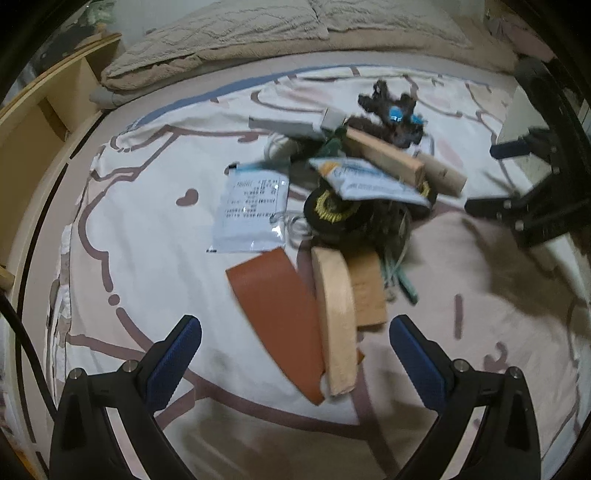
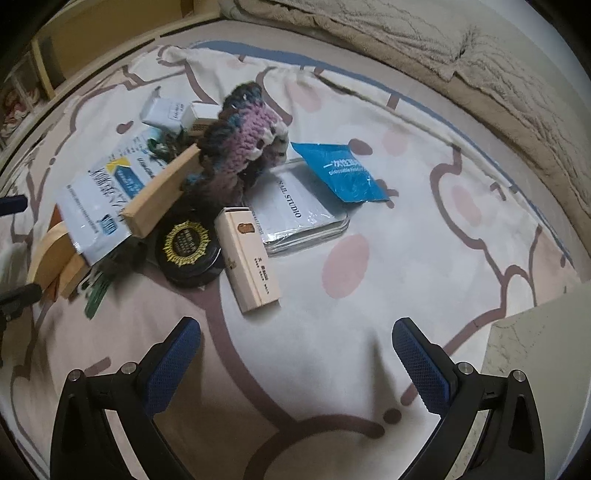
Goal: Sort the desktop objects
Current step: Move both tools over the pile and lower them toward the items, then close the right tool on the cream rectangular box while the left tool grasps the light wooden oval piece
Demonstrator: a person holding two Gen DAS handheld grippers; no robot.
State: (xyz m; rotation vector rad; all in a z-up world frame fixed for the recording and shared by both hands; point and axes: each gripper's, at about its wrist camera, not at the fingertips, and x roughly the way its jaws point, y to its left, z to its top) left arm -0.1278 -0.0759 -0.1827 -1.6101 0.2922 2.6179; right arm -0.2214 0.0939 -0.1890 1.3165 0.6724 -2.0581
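A heap of small objects lies on a patterned bedsheet [image 1: 147, 206]. In the left wrist view my left gripper [image 1: 295, 332] is open just before a brown leather strip [image 1: 273, 317] and a pale wooden ring [image 1: 336, 317]. Behind them lie a white sachet [image 1: 251, 210], a black round tin [image 1: 332, 214] and a wooden block [image 1: 384, 155]. My right gripper [image 2: 295, 336] is open over bare sheet, short of a pale wooden box [image 2: 247, 254]. Past that box are the black tin [image 2: 188, 247], a knitted yarn piece [image 2: 243, 136], a blue packet [image 2: 343, 170] and a clear bag [image 2: 299, 210].
A beige folded blanket [image 1: 221, 33] lies along the far side of the bed. A wooden shelf unit [image 1: 48, 107] stands at the left. A white marbled box [image 2: 535, 354] sits at the right, near the right gripper. The right gripper [image 1: 491, 181] shows at the left wrist view's right edge.
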